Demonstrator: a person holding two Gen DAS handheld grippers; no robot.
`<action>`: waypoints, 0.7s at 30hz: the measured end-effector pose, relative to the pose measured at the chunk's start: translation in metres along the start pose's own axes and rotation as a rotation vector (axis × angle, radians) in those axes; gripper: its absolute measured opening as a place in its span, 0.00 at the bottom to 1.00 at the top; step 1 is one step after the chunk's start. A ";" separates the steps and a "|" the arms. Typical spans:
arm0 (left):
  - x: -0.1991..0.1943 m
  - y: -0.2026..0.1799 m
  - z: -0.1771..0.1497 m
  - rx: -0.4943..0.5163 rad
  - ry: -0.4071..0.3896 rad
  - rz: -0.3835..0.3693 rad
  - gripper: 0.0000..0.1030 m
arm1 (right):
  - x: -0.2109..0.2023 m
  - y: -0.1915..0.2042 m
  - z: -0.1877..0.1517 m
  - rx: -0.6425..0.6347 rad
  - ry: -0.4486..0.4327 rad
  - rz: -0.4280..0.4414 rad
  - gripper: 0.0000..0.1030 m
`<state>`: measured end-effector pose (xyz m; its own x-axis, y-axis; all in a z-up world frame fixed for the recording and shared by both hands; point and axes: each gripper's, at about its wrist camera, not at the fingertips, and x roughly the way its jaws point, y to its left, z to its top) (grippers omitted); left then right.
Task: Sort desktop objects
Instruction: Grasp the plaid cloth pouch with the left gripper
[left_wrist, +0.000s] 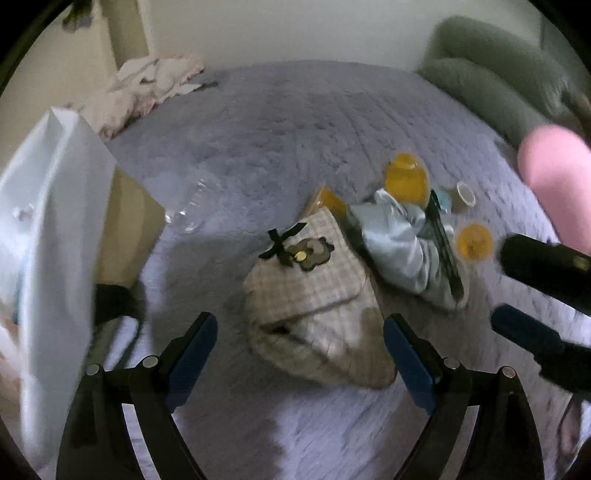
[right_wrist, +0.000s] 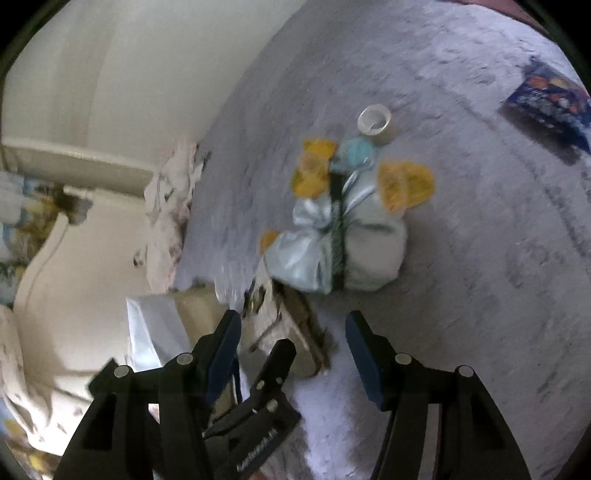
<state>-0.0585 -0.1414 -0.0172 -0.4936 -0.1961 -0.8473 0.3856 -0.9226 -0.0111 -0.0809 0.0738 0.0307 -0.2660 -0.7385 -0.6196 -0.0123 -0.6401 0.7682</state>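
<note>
Nearest, left wrist view: left gripper (left_wrist: 300, 354), jaws spread wide and empty, poised over a checked fabric pouch (left_wrist: 314, 306) with a black bow and a bear patch.
Right gripper (right_wrist: 291, 343): jaws partly apart, nothing between them; it shows at the right edge of the left view too.
Task's things: the pouch, a pale blue satin bag (left_wrist: 402, 251), orange plastic cups (left_wrist: 406, 177), a tape roll (right_wrist: 375, 120) and a clear plastic bottle (left_wrist: 192, 206), all lying on the lilac plush blanket (left_wrist: 295, 122).
Step in hand: likely the approach to a first pick; nothing is held.
Next move: probably lower the left jaws astride the pouch and close; soft fabric may bunch.
Only left view: white bin wall (left_wrist: 55, 229) at left, perhaps the sorting target.
Only right view: dark printed packet (right_wrist: 546, 107) lying well apart.
</note>
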 end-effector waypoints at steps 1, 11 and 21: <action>0.004 0.000 0.000 -0.014 0.002 -0.010 0.89 | -0.004 -0.003 0.002 0.007 -0.015 0.007 0.56; 0.045 0.004 -0.006 -0.060 0.018 0.032 0.79 | -0.017 -0.013 0.004 0.023 -0.047 0.015 0.56; 0.026 -0.009 -0.015 0.003 -0.016 0.070 0.62 | 0.000 -0.013 0.011 0.003 -0.067 0.047 0.50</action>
<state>-0.0624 -0.1334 -0.0470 -0.4779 -0.2657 -0.8372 0.4177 -0.9072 0.0495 -0.0909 0.0845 0.0223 -0.3302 -0.7518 -0.5707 -0.0016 -0.6042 0.7968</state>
